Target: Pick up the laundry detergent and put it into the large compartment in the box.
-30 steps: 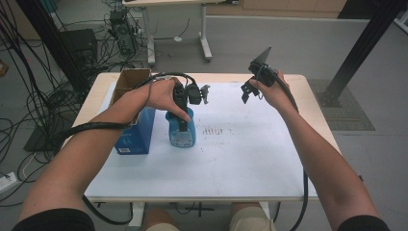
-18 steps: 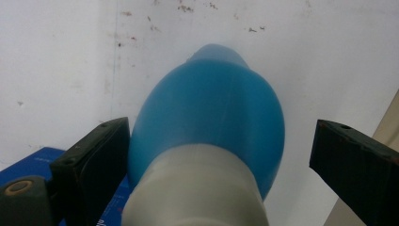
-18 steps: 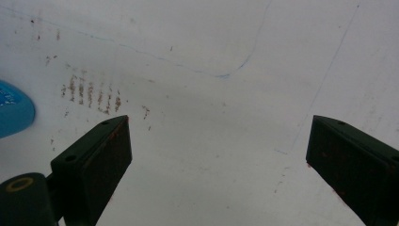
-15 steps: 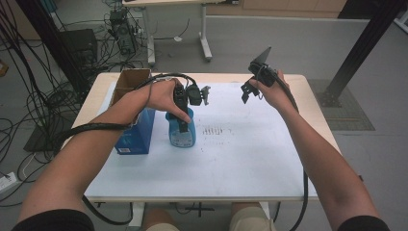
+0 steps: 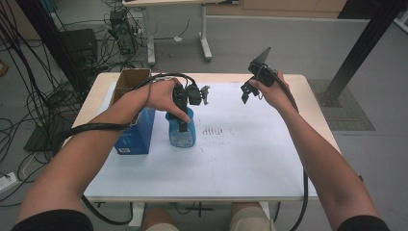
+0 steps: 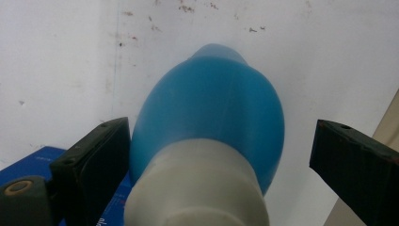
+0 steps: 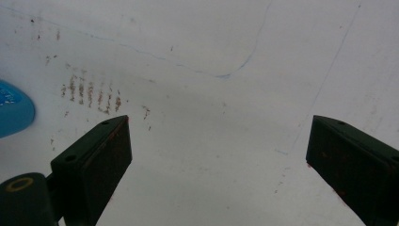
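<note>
A blue bottle [image 5: 182,134] with a whitish neck [image 6: 197,183] stands upright on the white mat [image 5: 240,159], left of centre. My left gripper [image 5: 185,115] hangs right over it, pointing down. In the left gripper view [image 6: 221,127] its jaws are open on either side of the bottle's [image 6: 211,103] top; the left jaw is close to it, the right jaw well apart. My right gripper [image 5: 247,92] is held above the mat's back right, open with nothing between its jaws [image 7: 216,122].
A blue carton [image 5: 137,132] stands just left of the bottle, with an open cardboard box [image 5: 130,79] behind it. Brown smudge marks [image 5: 216,131] lie on the mat right of the bottle. Cables and table legs crowd the floor beyond.
</note>
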{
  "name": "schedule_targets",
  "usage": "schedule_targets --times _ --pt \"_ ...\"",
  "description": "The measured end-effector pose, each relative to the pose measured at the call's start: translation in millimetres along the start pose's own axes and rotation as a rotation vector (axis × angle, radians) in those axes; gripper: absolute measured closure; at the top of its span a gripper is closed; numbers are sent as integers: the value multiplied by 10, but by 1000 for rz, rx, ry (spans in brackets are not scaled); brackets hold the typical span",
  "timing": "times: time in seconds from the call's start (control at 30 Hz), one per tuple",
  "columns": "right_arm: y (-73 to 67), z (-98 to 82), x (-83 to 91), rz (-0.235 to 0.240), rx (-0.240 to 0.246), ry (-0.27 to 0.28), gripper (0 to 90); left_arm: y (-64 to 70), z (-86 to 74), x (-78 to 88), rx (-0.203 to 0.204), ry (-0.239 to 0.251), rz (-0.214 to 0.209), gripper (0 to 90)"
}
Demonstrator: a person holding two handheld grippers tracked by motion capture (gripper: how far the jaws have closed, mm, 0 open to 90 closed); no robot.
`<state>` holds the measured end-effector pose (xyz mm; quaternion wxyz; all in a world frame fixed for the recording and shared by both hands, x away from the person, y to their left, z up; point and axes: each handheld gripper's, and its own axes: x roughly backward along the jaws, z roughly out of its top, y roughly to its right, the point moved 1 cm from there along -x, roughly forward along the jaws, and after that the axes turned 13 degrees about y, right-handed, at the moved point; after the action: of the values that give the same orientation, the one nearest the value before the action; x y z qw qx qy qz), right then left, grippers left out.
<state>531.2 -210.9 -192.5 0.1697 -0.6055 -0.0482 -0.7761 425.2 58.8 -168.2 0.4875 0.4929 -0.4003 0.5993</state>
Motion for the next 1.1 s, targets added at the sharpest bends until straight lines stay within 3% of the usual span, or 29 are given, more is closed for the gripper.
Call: schedule_targets --times 1.1 --pt "-2 13 -2 5 -4 -1 71 23 -4 22 -9 2 4 69"
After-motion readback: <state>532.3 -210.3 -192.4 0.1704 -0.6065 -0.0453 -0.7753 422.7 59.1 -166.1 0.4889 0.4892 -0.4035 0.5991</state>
